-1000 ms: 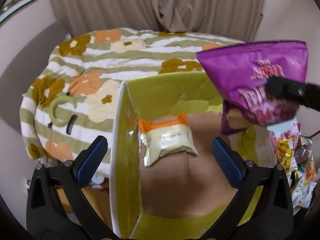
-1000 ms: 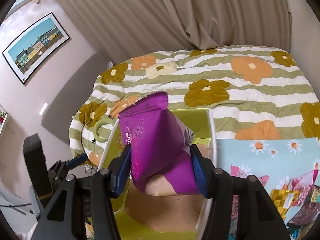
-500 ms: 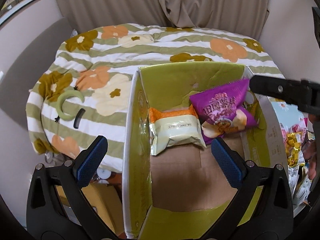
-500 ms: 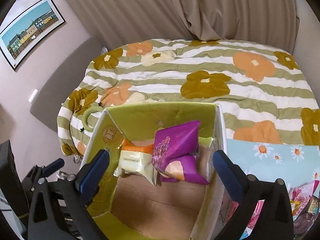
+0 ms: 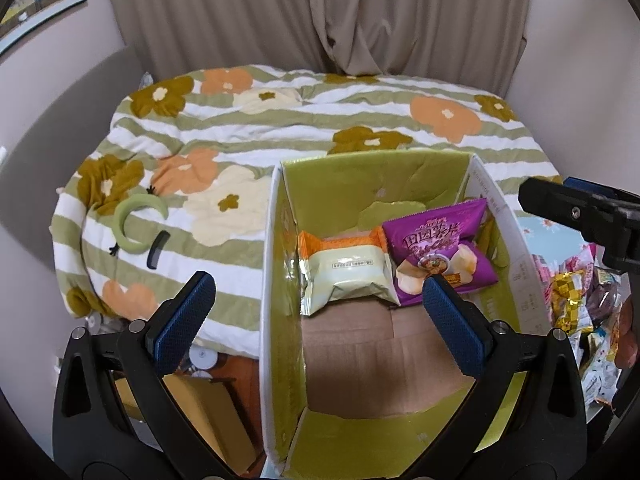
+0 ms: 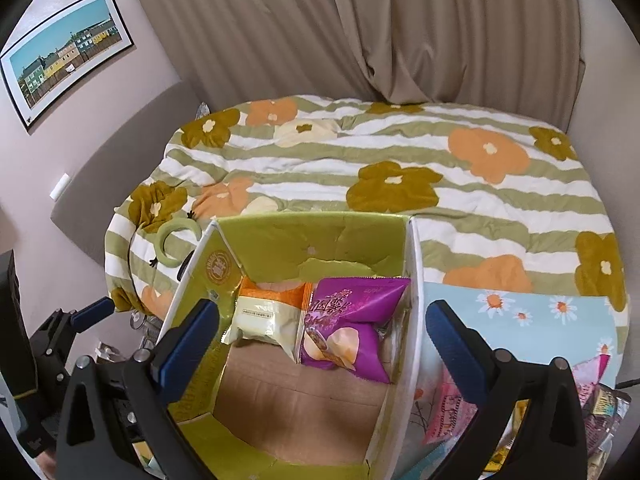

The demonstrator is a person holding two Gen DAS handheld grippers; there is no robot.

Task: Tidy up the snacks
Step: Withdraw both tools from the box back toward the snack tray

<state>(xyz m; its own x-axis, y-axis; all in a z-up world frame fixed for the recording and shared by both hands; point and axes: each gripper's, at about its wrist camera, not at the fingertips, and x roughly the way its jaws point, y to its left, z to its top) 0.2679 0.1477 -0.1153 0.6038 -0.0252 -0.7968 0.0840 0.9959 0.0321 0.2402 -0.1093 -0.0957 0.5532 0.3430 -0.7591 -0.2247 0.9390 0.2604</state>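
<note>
We can read very little here. The purple chip bag (image 5: 436, 248) inside the cardboard box (image 5: 280, 280) carries large white Chinese characters that look like "田园薯片", with a line of cursive Latin script beneath them that we cannot make out for certain. The pale snack packet with the orange top (image 5: 344, 276) beside it bears a small white label with a line of print too fine for us to read. We see a round gold seal (image 6: 218, 270) printed on the box's inner left wall, and small vertical print along its white right wall (image 5: 520, 276); neither is legible. Wrappers in the snack pile (image 5: 576, 304) show print that we cannot read.
</note>
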